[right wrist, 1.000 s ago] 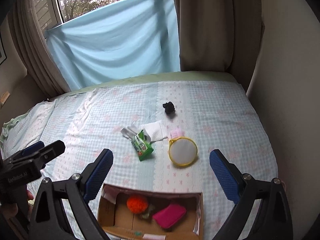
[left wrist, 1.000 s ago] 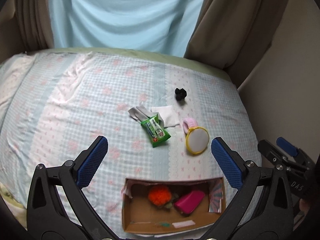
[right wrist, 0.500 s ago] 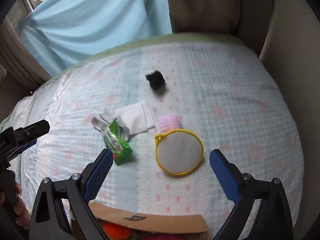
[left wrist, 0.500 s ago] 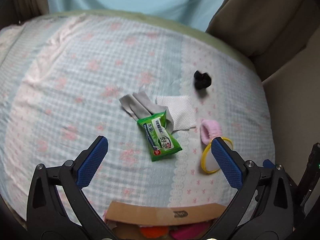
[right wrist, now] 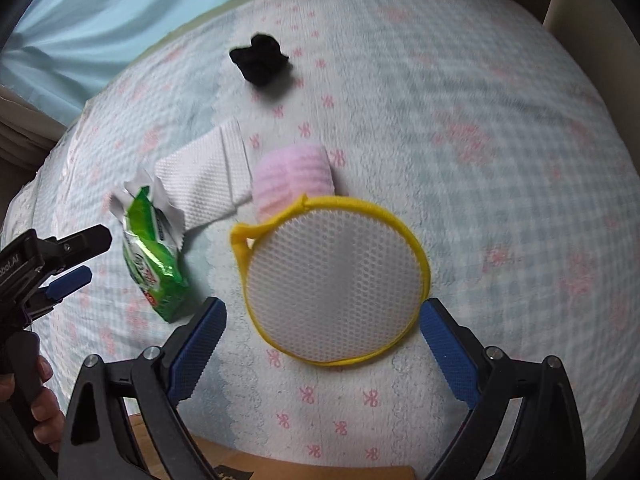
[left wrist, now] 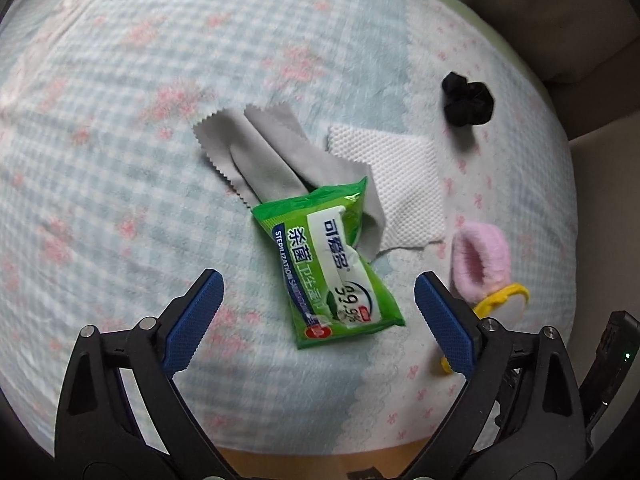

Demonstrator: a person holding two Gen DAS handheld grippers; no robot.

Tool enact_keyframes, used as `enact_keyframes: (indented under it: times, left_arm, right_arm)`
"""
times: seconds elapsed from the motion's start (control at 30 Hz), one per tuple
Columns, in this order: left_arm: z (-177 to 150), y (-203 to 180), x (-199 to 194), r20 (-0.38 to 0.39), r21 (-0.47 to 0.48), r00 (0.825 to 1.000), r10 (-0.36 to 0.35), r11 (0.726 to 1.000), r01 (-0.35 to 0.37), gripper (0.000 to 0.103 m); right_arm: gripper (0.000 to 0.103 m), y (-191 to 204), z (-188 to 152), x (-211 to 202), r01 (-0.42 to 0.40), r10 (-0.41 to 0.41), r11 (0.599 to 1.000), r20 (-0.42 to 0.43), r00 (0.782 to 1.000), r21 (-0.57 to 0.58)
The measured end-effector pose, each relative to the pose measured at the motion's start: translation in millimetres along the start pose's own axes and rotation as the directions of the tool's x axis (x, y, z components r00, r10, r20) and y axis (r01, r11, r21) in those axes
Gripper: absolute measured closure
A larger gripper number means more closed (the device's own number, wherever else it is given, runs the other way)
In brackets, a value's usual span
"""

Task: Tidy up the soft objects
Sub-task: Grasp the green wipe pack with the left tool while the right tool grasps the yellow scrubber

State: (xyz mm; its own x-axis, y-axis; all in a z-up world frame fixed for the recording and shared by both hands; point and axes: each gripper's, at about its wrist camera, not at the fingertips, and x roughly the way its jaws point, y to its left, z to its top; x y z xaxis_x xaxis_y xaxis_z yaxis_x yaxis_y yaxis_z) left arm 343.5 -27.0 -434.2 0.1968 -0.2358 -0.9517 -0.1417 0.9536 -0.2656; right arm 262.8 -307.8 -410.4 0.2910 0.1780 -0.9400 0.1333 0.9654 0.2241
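Most of the sorting looks still to be done: six soft things lie loose on the bed [left wrist: 120, 160], and none is in a grip. The left tool [left wrist: 318, 322] hangs over the wipes pack [left wrist: 332, 268], its blue pads spread to either side of the pack's near end without touching it; its jaws have just been closing a little, with the pack between them. The right tool [right wrist: 322, 336] is spread just as wide around the near half of the mesh pad [right wrist: 334, 280], yellow-rimmed and flat on the bedspread; whether those pads touch the rim cannot be told, but nothing is pinched. Behind the wipes pack, partly under its far end, lies the grey cloth [left wrist: 272, 152], and beside that the white cloth [left wrist: 396, 184]. The pink scrunchie [right wrist: 294, 178] sits against the far rim of the mesh pad, apparently touching it. The black scrunchie [right wrist: 260, 58] lies well apart, farther up the bed. A strip of brown cardboard, presumably the box [right wrist: 312, 470] these things go into, shows at the bottom edge of both views; its inside is hidden here. My reading is that two pick-ups are about to begin, wipes pack on the left and mesh pad on the right, leaving the two cloths and two scrunchies after them.
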Motion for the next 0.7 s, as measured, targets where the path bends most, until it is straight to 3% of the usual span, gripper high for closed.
enact_keyframes:
  times: [0.13, 0.2, 0.27, 0.37, 0.57, 0.67, 0.7]
  left_arm:
    - [3, 1, 23, -0.038, -0.015, 0.999, -0.005, 1.0, 0.005, 0.017]
    - [4, 0, 35, -0.066, -0.02, 0.998, -0.014, 1.0, 0.013, 0.031]
    - [4, -1, 41, -0.077, -0.023, 0.996, -0.035, 0.999, 0.033, 0.036]
    - [2, -8, 45, -0.087, -0.006, 0.995, -0.055, 0.999, 0.054, 0.052]
    - [2, -23, 45, -0.079, 0.038, 0.997, -0.024, 0.999, 0.028, 0.061]
    - [4, -27, 44, -0.075, 0.045, 0.997, -0.024, 0.999, 0.027, 0.065]
    - [4, -27, 41, -0.073, 0.048, 0.997, -0.023, 0.999, 0.026, 0.065]
  right_arm:
    - [0.007, -3, 1, 21, -0.015, 0.014, 1.0, -0.034, 0.999, -0.01]
    - [0.007, -5, 2, 30, -0.011, 0.011, 1.0, -0.052, 0.999, -0.011]
    - [0.017, -8, 3, 36, -0.01, 0.01, 1.0, -0.059, 0.998, 0.0]
    - [0.028, -13, 6, 39, 0.003, -0.002, 1.0, -0.052, 0.999, 0.015]
    - [0.044, -21, 9, 34, 0.018, -0.015, 0.999, -0.045, 0.999, 0.048]
    - [0.062, -26, 7, 30, 0.037, -0.034, 0.997, -0.041, 0.999, 0.063]
    - [0.072, -29, 6, 28, 0.043, -0.04, 0.997, -0.042, 0.998, 0.07]
